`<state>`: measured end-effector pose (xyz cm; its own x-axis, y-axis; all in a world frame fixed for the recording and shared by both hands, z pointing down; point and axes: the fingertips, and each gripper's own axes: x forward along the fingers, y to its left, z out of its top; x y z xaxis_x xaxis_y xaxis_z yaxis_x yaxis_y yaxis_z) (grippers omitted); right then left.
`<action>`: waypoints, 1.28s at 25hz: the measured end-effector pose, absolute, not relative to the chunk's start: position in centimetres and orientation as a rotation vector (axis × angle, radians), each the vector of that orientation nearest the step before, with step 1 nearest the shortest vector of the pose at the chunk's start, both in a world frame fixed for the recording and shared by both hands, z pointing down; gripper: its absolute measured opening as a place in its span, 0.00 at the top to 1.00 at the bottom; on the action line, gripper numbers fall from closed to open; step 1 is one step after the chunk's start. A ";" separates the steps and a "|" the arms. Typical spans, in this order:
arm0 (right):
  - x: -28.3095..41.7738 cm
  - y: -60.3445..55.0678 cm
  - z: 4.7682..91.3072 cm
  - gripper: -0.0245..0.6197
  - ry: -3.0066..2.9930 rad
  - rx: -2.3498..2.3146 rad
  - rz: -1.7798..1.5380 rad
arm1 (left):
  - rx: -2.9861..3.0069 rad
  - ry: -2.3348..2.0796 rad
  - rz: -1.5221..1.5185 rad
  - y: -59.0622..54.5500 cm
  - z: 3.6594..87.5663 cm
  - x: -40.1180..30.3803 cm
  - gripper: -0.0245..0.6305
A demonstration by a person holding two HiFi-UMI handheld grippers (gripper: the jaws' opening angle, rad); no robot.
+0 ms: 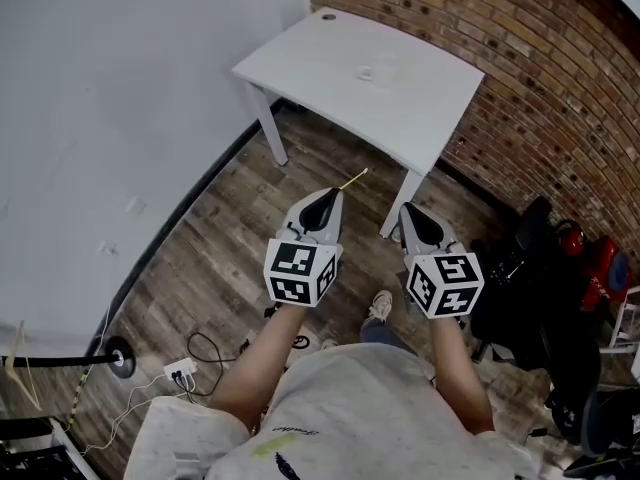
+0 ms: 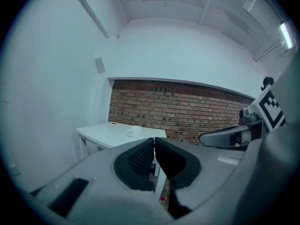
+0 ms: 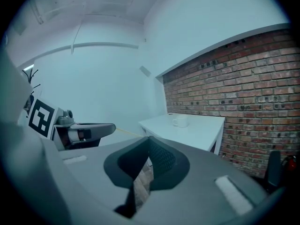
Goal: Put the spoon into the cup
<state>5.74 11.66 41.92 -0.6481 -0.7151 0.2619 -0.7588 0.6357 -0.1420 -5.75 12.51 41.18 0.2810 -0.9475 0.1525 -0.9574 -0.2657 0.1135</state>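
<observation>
I held both tools in front of me above the wooden floor (image 1: 215, 243), well apart from the white table (image 1: 430, 118). My left gripper (image 1: 333, 196) had its jaws pressed together on the spoon (image 1: 353, 178). Only the spoon's thin yellow stem showed, sticking out forward from the tips toward the table. My right gripper (image 1: 409, 209) was just beside the left one. Its jaws were also closed at the tips, and nothing was between them. The cup (image 1: 366, 71), small and white, stood upright on the table, away from its edges. The table stood close to the brick wall (image 1: 530, 58).
</observation>
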 end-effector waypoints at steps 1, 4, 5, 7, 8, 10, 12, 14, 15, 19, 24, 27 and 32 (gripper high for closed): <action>5.8 10.5 41.9 0.95 -2.679 1.208 0.357 | 2.356 -1.786 0.083 11.4 41.3 -5.6 0.95; 6.5 6.8 41.8 0.95 -2.687 1.192 0.358 | 2.339 -1.802 0.094 7.8 41.4 -5.1 0.95; 6.8 5.5 41.7 0.95 -2.689 1.191 0.359 | 2.333 -1.805 0.096 6.7 41.3 -5.0 0.95; 7.3 3.1 41.3 0.95 -2.692 1.191 0.361 | 2.324 -1.810 0.101 4.7 41.2 -4.7 0.95; 7.5 2.0 41.2 0.95 -2.694 1.191 0.361 | 2.321 -1.813 0.105 3.8 41.1 -4.5 0.95; 7.9 0.0 40.9 0.95 -2.701 1.185 0.360 | 2.316 -1.821 0.111 2.1 41.0 -4.2 0.95; 8.2 -1.6 40.8 0.95 -2.710 1.172 0.360 | 2.311 -1.828 0.115 0.5 40.9 -3.8 0.95; 8.5 -3.1 40.8 0.95 -2.714 1.157 0.363 | 2.306 -1.834 0.119 -1.0 40.8 -3.3 0.95; 8.7 -3.8 40.8 0.95 -2.716 1.151 0.366 | 2.304 -1.836 0.121 -1.6 40.7 -3.0 0.95; 9.2 -6.3 40.9 0.95 -2.728 1.121 0.375 | 2.291 -1.846 0.133 -4.1 40.7 -2.2 0.95; 9.7 -8.6 41.2 0.95 -2.739 1.086 0.387 | 2.280 -1.868 0.151 -6.4 40.5 -1.5 0.95; 9.7 -9.7 41.4 0.95 -2.747 1.070 0.391 | 2.275 -1.880 0.160 -7.4 40.5 -1.3 0.95; 9.6 -11.4 41.1 0.95 -2.763 1.049 0.379 | 2.271 -1.894 0.156 -9.3 40.3 -1.3 0.95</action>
<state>9.57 -11.38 41.06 -0.7408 -0.6279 0.2386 -0.6690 0.7217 -0.1777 -1.26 -9.32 40.28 0.1825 -0.9637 0.1950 -0.9826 -0.1718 0.0706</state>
